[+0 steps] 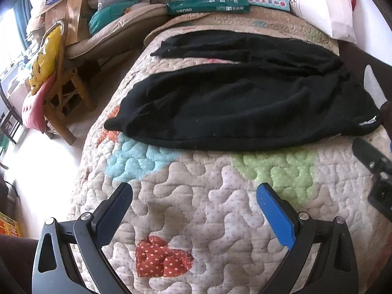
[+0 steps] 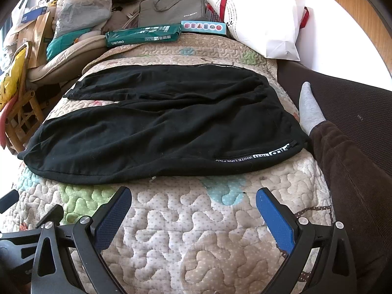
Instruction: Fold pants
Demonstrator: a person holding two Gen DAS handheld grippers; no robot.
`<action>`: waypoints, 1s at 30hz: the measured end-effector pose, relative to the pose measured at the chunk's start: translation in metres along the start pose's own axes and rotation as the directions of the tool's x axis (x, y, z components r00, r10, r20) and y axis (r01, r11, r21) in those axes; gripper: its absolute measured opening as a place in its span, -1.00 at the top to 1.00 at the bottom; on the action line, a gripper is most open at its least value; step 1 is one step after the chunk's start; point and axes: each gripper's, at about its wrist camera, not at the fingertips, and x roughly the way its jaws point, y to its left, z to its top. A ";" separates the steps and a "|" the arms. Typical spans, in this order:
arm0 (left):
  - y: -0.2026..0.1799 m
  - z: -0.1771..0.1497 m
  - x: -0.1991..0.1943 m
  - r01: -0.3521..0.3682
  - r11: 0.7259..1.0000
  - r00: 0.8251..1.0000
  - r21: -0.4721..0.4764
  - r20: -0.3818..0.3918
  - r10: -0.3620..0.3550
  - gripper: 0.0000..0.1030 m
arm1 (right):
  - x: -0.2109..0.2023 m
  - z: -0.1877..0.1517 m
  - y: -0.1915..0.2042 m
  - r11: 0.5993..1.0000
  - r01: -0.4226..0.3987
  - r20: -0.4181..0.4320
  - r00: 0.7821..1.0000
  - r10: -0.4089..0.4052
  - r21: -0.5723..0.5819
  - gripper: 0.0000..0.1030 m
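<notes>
Left gripper (image 1: 194, 193) at 6 o'clock, fingers spread wide, nothing between them; blue ribbed pads (image 1: 276, 218) facing inward. Right gripper (image 2: 193, 197) likewise at 6 o'clock, fingers spread, empty. Both hover over bare quilt (image 2: 186, 240): cream, stippled stitching, padded, with a red dotted heart patch (image 1: 163, 257), green and pale-blue patches.

Black pants (image 2: 156, 127) lie flat on the quilt just beyond both grippers, soft knit, legs running toward 9 o'clock, waistband at 3 o'clock; white lettering (image 2: 254, 156) on the near edge. Nothing lies between grippers and pants.

At 3 o'clock, a person's leg in brown fabric (image 2: 348, 171) with a grey sock (image 2: 310, 107), sock touching the waistband end.

At 12 o'clock: green box (image 2: 144, 36), white paper bag (image 2: 264, 22), contents hidden, grey laptop bag (image 2: 172, 6). At 9 o'clock, wooden chair (image 1: 66, 98) with a yellow bag (image 1: 45, 56).
</notes>
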 end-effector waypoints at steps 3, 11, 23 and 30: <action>-0.001 -0.003 0.003 -0.001 1.000 1.000 -0.004 -0.009 0.001 -0.96 | 0.000 0.000 0.001 1.000 0.001 0.000 1.000 -0.001 -0.002 -1.00; 0.006 -0.007 0.008 0.014 0.998 0.999 -0.062 -0.029 -0.016 -1.00 | 0.000 0.000 0.001 1.000 0.003 -0.001 1.000 -0.003 -0.005 -1.00; 0.016 -0.004 0.006 0.079 0.996 0.995 -0.045 -0.048 -0.082 -1.00 | -0.001 -0.001 0.004 1.000 0.002 0.001 1.000 -0.002 -0.011 -1.00; 0.020 0.001 -0.007 0.072 0.994 0.997 -0.078 -0.020 -0.074 -1.00 | -0.006 0.004 0.003 1.000 0.000 0.016 1.000 0.000 0.010 -1.00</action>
